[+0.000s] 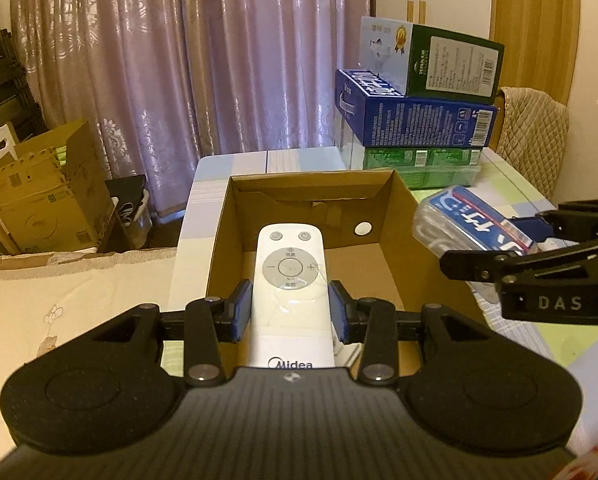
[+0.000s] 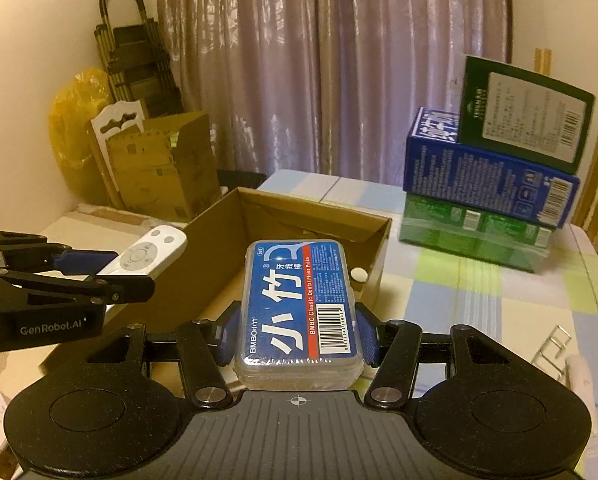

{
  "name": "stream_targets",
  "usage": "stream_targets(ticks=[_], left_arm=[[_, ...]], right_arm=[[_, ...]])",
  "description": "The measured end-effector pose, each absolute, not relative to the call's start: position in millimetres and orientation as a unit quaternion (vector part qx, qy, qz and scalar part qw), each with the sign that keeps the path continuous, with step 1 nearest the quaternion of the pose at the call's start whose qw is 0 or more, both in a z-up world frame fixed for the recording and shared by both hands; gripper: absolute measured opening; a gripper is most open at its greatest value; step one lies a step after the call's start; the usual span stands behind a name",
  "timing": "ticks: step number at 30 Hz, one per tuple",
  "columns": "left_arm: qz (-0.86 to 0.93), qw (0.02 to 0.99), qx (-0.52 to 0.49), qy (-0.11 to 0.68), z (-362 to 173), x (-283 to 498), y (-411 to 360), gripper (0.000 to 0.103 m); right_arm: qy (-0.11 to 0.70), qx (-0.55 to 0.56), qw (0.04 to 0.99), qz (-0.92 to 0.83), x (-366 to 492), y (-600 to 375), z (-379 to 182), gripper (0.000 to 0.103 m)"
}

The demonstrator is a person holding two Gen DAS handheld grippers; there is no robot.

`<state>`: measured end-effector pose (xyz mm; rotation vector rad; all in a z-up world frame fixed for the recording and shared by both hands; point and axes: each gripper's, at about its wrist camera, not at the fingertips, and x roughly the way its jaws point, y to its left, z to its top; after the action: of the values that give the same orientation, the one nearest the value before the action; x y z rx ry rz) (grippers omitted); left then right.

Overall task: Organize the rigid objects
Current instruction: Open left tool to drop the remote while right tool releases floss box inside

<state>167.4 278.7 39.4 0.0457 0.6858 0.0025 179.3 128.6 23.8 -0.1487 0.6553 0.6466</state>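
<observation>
Open cardboard box [image 1: 395,216] at frame centre on the worktop [image 2: 479,280] looks empty inside, so nothing is stowed yet. Left tool [image 1: 291,312] pinches the white remote [image 1: 289,280], held above the box opening. Right tool [image 2: 297,338] pinches the floss pick case [image 2: 299,304], near the box's right wall. Both drops remain; stacked cartons [image 2: 495,176] upper right untouched.

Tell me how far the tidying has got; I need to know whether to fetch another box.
Nothing visibly packed yet: the open cardboard box shows only bare floor. In hand: the left gripper is shut on the white remote, the right gripper on the floss pick case, both held by the box. Left: setting both inside. The stacked cartons stand untouched behind.
</observation>
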Motion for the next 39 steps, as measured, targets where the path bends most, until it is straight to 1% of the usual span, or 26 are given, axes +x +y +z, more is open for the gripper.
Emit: stream_targets(ticks=[11,18,28,29,31,32,39], left_arm=[[-0.009,0.935,0.037,0.353,25,212,290,0.035],[-0.012,0.930,0.043,0.364,12,224,292,0.035],[-0.014,0.929,0.052,0.367,3,234,290,0.035],[-0.014,0.929,0.053,0.366,3,235,289,0.036],[-0.003,0.931,0.062,0.361,4,234,288,0.046],[-0.001,0.932,0.060,0.358,5,234,289,0.048],[0.001,0.932,0.044,0.360,9,228,294,0.048]], right_arm=[[0.346,-0.071,0.886,0.301,221,151,6,0.054],[0.356,-0.069,0.882,0.299,226,154,-7,0.054],[0.353,-0.065,0.883,0.302,229,155,-9,0.054],[0.354,-0.064,0.883,0.302,229,155,-9,0.054],[0.354,-0.061,0.883,0.302,229,154,-9,0.054],[0.354,-0.061,0.883,0.302,229,154,-8,0.054],[0.355,-0.058,0.883,0.301,228,152,-7,0.054]])
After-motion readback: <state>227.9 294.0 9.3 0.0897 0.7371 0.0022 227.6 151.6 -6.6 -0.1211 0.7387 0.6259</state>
